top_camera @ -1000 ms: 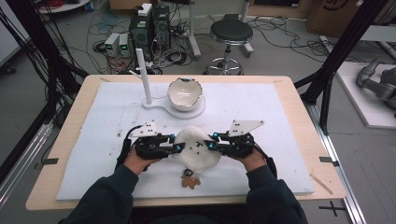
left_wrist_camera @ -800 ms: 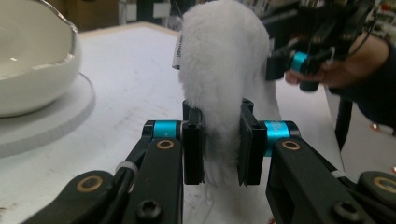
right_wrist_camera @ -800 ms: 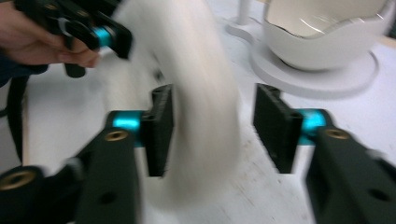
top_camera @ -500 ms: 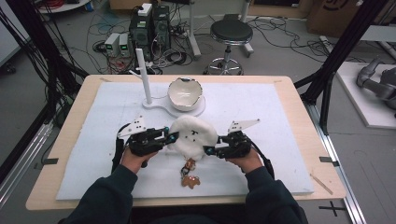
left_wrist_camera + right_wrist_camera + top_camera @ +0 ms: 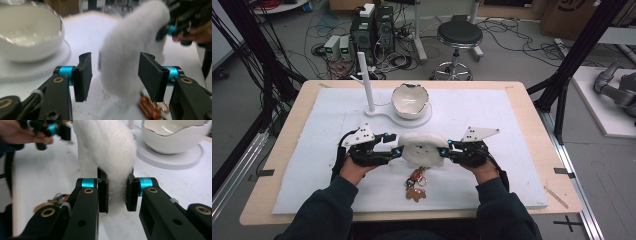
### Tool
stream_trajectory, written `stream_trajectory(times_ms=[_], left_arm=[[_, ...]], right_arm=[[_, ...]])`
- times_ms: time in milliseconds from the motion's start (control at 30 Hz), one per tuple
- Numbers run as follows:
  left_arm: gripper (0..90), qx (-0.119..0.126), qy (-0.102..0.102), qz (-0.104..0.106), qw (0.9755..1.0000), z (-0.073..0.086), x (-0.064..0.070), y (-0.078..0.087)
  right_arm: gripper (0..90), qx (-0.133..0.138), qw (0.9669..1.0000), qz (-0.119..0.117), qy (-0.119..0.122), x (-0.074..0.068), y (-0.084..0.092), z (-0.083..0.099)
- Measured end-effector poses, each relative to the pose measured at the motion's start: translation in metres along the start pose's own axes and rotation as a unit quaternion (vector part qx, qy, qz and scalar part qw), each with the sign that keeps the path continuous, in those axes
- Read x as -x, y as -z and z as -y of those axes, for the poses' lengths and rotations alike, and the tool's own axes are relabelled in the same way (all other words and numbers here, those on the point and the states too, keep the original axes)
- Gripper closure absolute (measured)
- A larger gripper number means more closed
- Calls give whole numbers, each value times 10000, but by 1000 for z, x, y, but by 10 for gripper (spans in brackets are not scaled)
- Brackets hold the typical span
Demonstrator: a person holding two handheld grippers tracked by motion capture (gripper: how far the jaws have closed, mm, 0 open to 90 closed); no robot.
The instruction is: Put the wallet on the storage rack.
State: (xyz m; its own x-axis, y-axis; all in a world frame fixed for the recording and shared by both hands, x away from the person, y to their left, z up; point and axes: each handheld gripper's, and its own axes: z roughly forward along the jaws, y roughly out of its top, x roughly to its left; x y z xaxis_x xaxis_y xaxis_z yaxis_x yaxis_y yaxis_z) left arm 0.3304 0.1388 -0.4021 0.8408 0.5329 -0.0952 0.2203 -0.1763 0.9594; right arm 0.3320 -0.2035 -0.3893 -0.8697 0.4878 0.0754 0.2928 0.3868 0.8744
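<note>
Two grippers flank one white fluffy pouch of soft plush fabric (image 5: 423, 148), which I see raised just above the white foam mat (image 5: 512, 120) on the counter (image 5: 532, 95), between my hands and near the front edge; the right gripper (image 5: 117, 192) has its jaws pinched on the pouch's edge, the fur bulging out either side of them; the left gripper (image 5: 113, 73) stands wide, the pouch's other end between its jaws but, as far as I can tell, not yet squeezed. I judge the pouch light, limp and easily compressed; it will sag from a single hold, so a bite on each opposite rim suits it best. A small bunch of copper-coloured keys and charms (image 5: 414, 185) lies below it. Both forearms come in low and level, grippers pointing inward at each other. Behind sit a white eggshell-shaped ceramic bowl (image 5: 410, 100) and a white upright post (image 5: 366, 82) on a shared base.
</note>
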Motion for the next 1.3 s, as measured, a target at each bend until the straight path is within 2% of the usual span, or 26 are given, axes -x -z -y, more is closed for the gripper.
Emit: stream_trajectory(times_ms=[33,67,100,133,200,233,267,300,367,533,567,633,667,700,733,767,833,900,1000,1033,1133,1167,1200,1233,1267,1300], left_arm=[[437,55,-4,9,10000,-1,1,0],[521,-2,3,85,10000,0,1,-2],[521,-97,33,231,9997,2,2,-4],[656,-166,-12,319,9994,5,3,-6],[737,-157,127,444,9988,8,3,-7],[752,-61,183,477,9987,8,2,-6],[763,113,251,453,9986,7,1,-4],[763,113,251,453,9986,7,1,-4],[764,278,375,431,9980,7,-2,0],[764,631,509,440,9957,7,-5,5],[764,655,515,463,9954,6,-4,5],[764,611,473,476,9959,7,-3,4],[762,484,423,457,9969,9,-3,1],[761,484,423,457,9969,9,-3,1],[757,393,486,431,9971,10,-3,0],[754,393,486,431,9971,10,-3,0],[751,173,528,456,9974,12,-2,-4],[742,5,505,456,9977,14,0,-8],[727,-74,511,413,9978,15,0,-10],[677,-71,523,376,9979,15,0,-9],[576,-107,621,-21,9980,15,-6,-4],[497,-103,624,-142,9979,15,-9,-1],[497,-91,639,-221,9977,15,-11,2],[446,-7,664,-402,9970,14,-17,11],[429,-7,664,-402,9970,14,-17,11],[405,64,663,-590,9960,13,-23,20]], right_arm=[[775,0,10000,0,0,0,0,0],[773,45,9998,-172,8,-3,-2,-2],[773,45,9998,-172,8,-3,-2,-2],[770,106,9997,-225,-37,-4,-2,-3],[751,254,9994,-179,-161,-3,0,-4],[725,319,9990,-208,-236,-1,1,-3],[593,426,9983,-35,-398,2,3,-2],[593,426,9983,-35,-398,2,3,-2],[447,410,9974,113,-573,6,2,4],[343,34,9964,-144,-831,9,-9,11],[365,-115,9947,-412,-940,9,-18,14],[416,-113,9943,-469,-948,8,-20,14],[640,1,9942,-666,-847,7,-20,13],[640,1,9942,-666,-847,7,-20,13],[728,195,9957,-512,-752,6,-13,10],[728,195,9957,-512,-752,6,-13,10],[754,505,9943,-439,-828,7,-7,8],[768,799,9939,-234,-729,6,1,3],[774,881,9939,-149,-640,4,2,1],[779,914,9944,-59,-536,2,3,-2],[781,903,9949,92,-446,1,5,-5],[782,930,9945,208,-430,3,8,-9],[782,930,9945,208,-430,3,8,-9],[782,908,9947,353,-340,6,10,-14],[782,908,9947,353,-340,6,10,-14],[782,833,9950,476,-267,8,12,-19]])
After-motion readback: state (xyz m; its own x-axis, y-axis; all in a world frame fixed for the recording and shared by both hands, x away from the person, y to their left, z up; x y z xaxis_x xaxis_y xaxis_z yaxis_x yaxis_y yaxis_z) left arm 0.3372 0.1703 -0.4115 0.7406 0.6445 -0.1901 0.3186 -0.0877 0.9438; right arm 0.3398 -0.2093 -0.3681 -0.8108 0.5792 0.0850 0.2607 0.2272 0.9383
